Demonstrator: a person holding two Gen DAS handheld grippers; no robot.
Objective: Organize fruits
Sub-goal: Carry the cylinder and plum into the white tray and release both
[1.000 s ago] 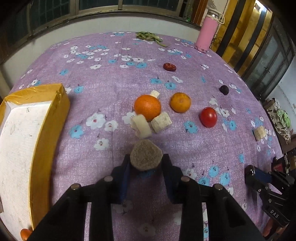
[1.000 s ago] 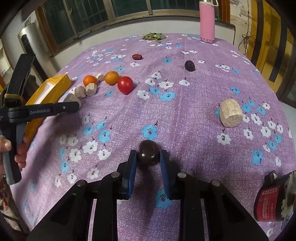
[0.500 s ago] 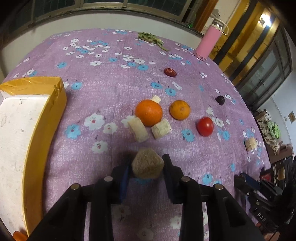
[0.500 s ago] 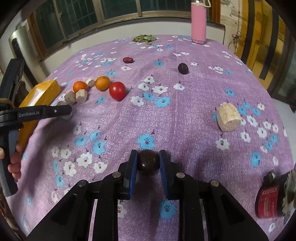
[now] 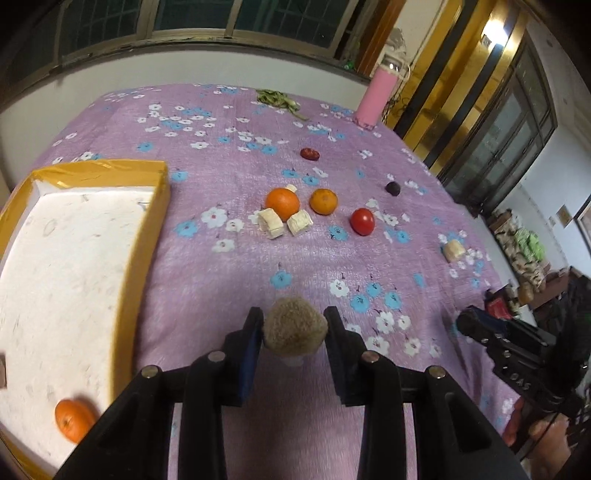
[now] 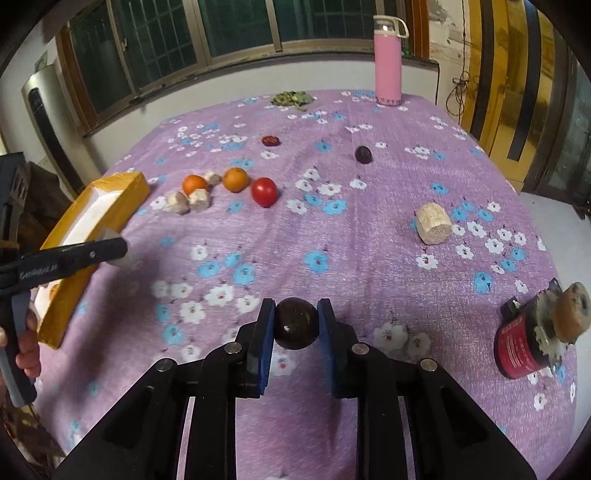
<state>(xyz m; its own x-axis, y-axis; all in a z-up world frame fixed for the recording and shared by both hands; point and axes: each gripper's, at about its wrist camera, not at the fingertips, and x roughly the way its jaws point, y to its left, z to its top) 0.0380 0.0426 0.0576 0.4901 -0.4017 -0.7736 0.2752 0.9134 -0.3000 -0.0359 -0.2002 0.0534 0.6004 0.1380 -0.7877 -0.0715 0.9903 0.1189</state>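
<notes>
Tan chunk (image 5: 295, 328) blurred (fibrous?) | left gripper (image 5: 293, 334) clamps it

Indoor artificial light, dim room, strong fisheye distortion in both wrist views.
Windows (image 6: 236, 37) dark; a bright lamp (image 5: 489, 35) glares at upper right of the left view, reflecting off gold panels (image 6: 491, 74). Purple floral cloth (image 5: 314, 258) evenly lit, with soft shadow beneath the black fingers (image 6: 264, 343). Frame corners vignette to black; straight edges bow near the rim. The yellow-sided box (image 5: 155, 221) is slightly smeared by motion blur; its white floor looks nearly washed out.
</notes>
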